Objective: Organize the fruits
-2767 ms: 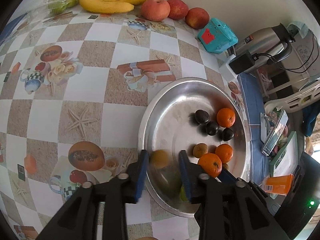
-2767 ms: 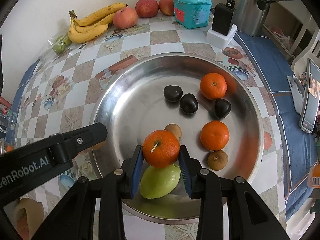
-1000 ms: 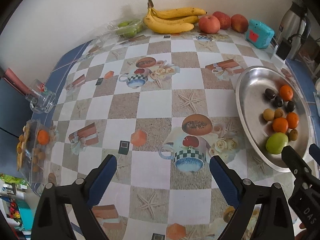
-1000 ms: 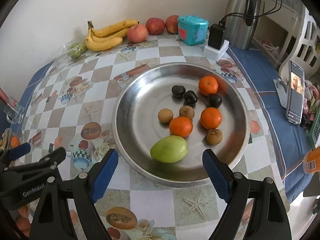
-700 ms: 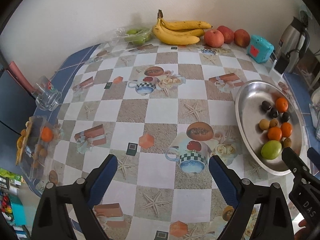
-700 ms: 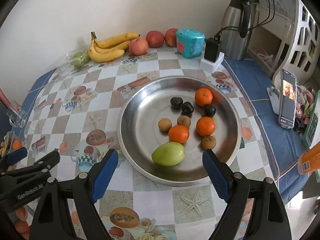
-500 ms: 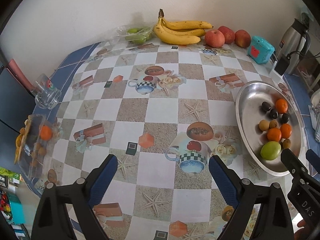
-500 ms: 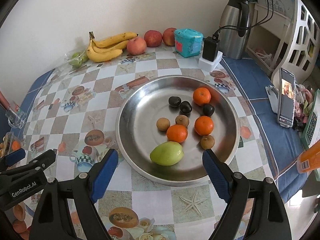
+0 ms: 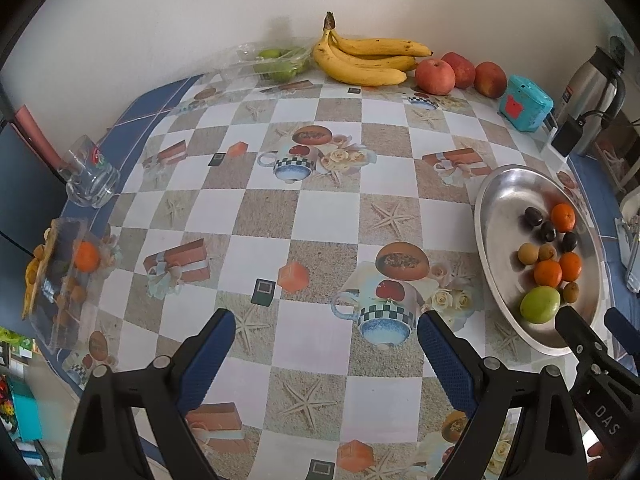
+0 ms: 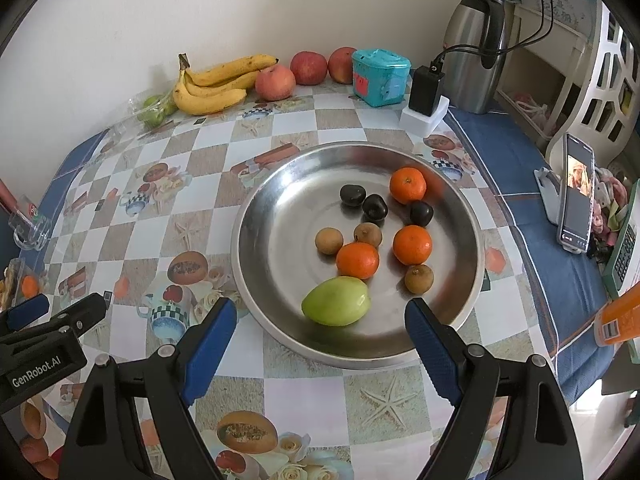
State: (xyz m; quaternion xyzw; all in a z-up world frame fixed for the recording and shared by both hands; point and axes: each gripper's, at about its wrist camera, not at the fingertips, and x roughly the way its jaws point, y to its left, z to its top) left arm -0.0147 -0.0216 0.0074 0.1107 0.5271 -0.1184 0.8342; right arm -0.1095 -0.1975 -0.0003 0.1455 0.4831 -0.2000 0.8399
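Checkered table (image 9: pixel 328 208) carries a steel tray (image 10: pixel 256 216) of fruit; both left tongs (image 9: pixel 322 354) and right tongs (image 10: pixel 316 340) hang spread and empty, so the bananas (image 10: pixel 216 84) want a gentle mid-bunch pinch.

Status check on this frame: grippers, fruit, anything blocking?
Left gripper open, empty. Right gripper open, empty, above table. Ten fruits in steel tray, green mango nearest. Nothing blocking.

The tray (image 10: pixel 272 200) is polished metal with a mirror-like sheen. The tablecloth (image 9: pixel 320 208) is smooth, glossy printed vinyl. The gripper pads (image 10: pixel 208 340) are blue textured rubber on matt black plastic. At 1 o'clock, the kettle (image 10: pixel 472 48) is brushed steel.
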